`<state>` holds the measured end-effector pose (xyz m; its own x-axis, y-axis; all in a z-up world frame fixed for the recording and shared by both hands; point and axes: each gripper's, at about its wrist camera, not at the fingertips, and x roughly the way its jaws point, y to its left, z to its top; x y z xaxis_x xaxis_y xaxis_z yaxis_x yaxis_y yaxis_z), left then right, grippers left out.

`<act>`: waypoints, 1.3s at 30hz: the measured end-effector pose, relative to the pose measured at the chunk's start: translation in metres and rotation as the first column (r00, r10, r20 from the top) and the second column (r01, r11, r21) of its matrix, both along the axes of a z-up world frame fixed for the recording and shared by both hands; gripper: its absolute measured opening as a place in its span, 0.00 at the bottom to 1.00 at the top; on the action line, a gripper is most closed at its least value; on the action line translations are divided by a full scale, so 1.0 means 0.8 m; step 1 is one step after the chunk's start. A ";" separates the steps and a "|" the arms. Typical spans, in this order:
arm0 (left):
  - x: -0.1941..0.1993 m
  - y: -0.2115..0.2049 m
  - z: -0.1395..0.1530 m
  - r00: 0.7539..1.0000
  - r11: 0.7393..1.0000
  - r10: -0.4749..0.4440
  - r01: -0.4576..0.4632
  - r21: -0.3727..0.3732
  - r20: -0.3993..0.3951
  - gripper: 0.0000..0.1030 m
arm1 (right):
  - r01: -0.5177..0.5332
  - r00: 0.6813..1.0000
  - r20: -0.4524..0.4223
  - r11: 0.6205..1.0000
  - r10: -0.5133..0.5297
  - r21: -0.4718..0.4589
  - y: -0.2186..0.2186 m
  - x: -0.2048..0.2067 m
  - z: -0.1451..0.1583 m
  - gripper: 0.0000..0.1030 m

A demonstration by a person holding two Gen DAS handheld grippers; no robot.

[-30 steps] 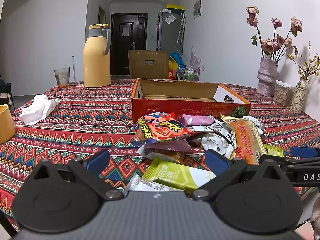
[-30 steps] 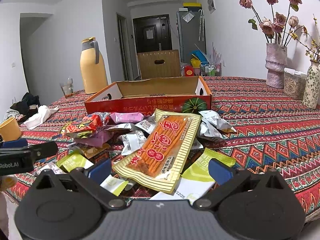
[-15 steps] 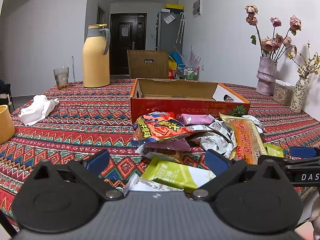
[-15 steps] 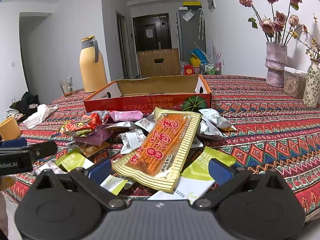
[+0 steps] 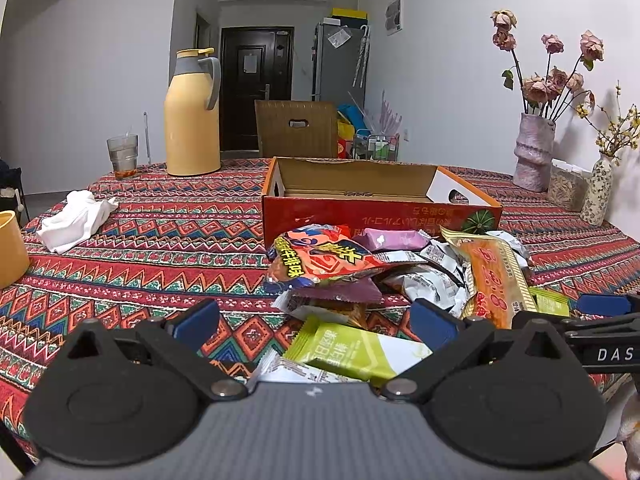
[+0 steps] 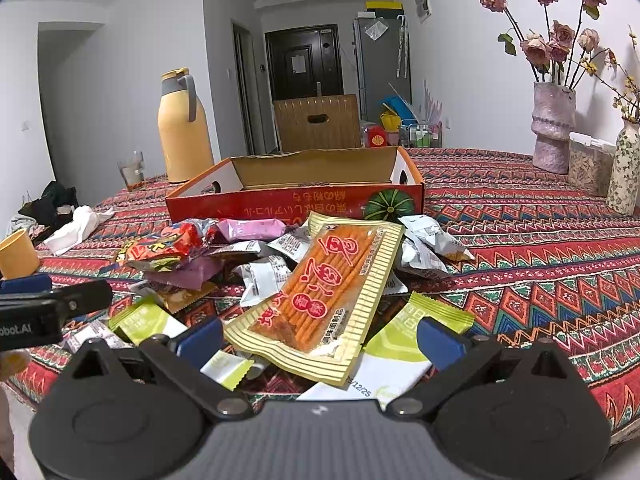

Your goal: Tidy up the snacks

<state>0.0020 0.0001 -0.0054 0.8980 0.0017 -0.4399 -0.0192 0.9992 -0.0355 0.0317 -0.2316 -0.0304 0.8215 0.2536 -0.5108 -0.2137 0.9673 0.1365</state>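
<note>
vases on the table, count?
2. Both stand at the table's far right by the wall: a pink textured vase holding dried roses, and a smaller floral-patterned vase with yellow sprigs, nearer the camera. None appear hidden.

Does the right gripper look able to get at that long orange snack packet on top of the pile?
Probably yes. The long orange snack packet lies on top of the pile, uncovered, its near end between the right gripper's open fingers. The left gripper sits off to the side.

Loose snack packets (image 6: 320, 280) heaped before the apparently empty red box (image 6: 296, 200).
</note>
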 end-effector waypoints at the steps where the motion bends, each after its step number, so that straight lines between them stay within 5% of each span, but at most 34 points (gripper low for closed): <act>1: 0.001 0.000 0.000 1.000 1.000 0.001 -0.001 0.000 0.000 1.00 | 0.001 1.000 -0.001 1.000 -0.001 -0.001 0.000 0.001 0.000 1.00; 12: 0.017 0.010 0.005 1.000 0.999 0.018 -0.017 -0.033 0.015 1.00 | 0.013 1.000 -0.016 1.000 -0.013 -0.016 0.007 0.025 0.004 1.00; 24: 0.031 0.020 0.003 0.999 0.999 0.031 -0.031 0.026 0.014 1.00 | 0.070 0.993 -0.095 0.996 -0.074 -0.046 0.022 0.078 -0.003 1.00; 39: 0.037 0.032 0.002 0.999 0.999 0.031 -0.031 -0.005 0.008 1.00 | 0.120 0.976 -0.176 0.992 -0.125 -0.039 0.034 0.107 -0.017 0.72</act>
